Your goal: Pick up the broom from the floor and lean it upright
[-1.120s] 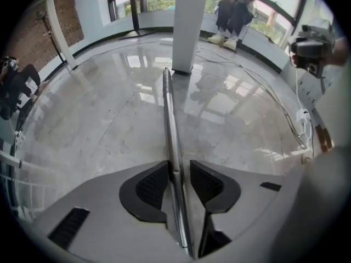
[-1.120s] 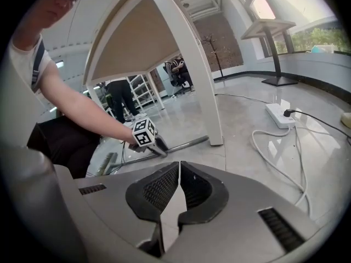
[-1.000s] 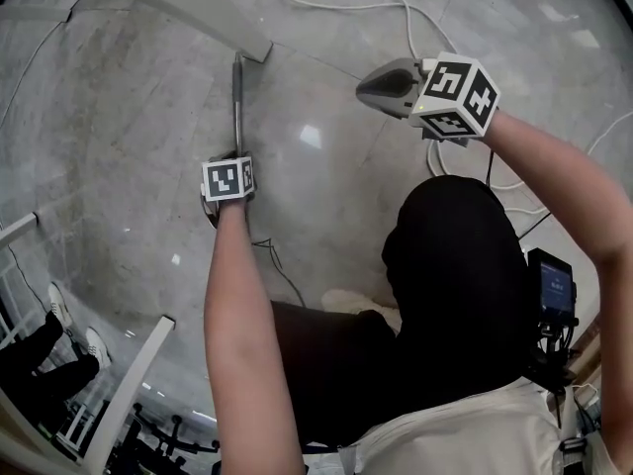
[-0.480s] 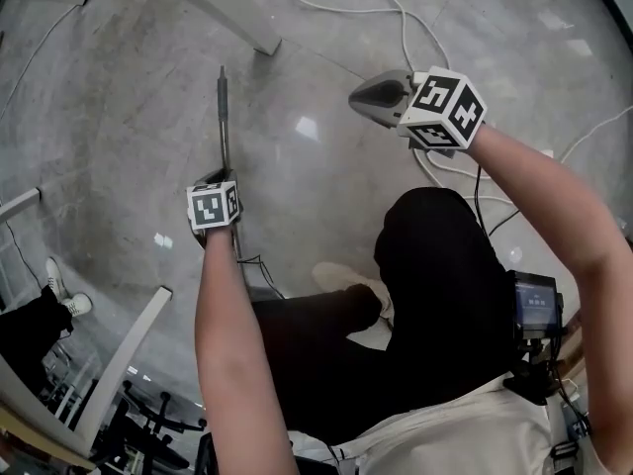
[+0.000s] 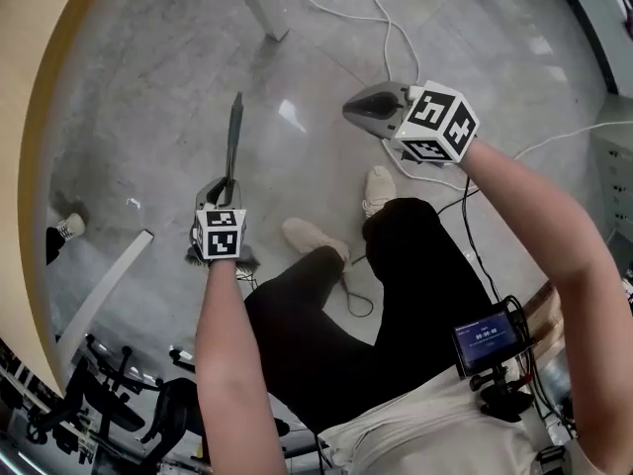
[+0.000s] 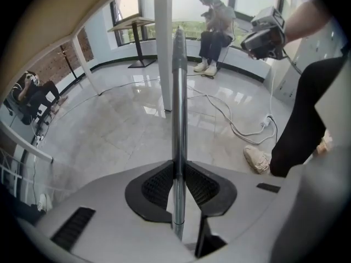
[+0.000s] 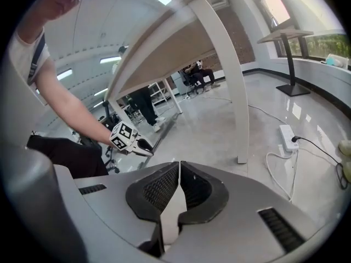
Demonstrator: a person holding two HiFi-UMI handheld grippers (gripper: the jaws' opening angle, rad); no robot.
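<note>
The broom shows as a thin metal handle [image 5: 233, 137] that points away from me above the floor. My left gripper [image 5: 220, 194] is shut on it low down. In the left gripper view the handle [image 6: 177, 92] runs straight up between the pads [image 6: 159, 182], which press on it from both sides. Dark tufts, perhaps the bristles [image 5: 190, 256], peek out under the left marker cube. My right gripper [image 5: 368, 107] hangs in the air to the right, apart from the broom. Its jaws [image 7: 179, 167] meet at the tips with nothing between them.
A white table leg [image 5: 259, 8] stands on the grey floor beyond the handle's tip. White cables [image 5: 388, 28] and a power strip [image 7: 287, 133] lie to the right. My shoes [image 5: 312, 236] are below the grippers. A white bar [image 5: 99, 290] and exercise gear [image 5: 109, 409] are at lower left.
Both grippers have risen well above the floor as I stood up. The left one has lifted the broom handle off the floor with it.
</note>
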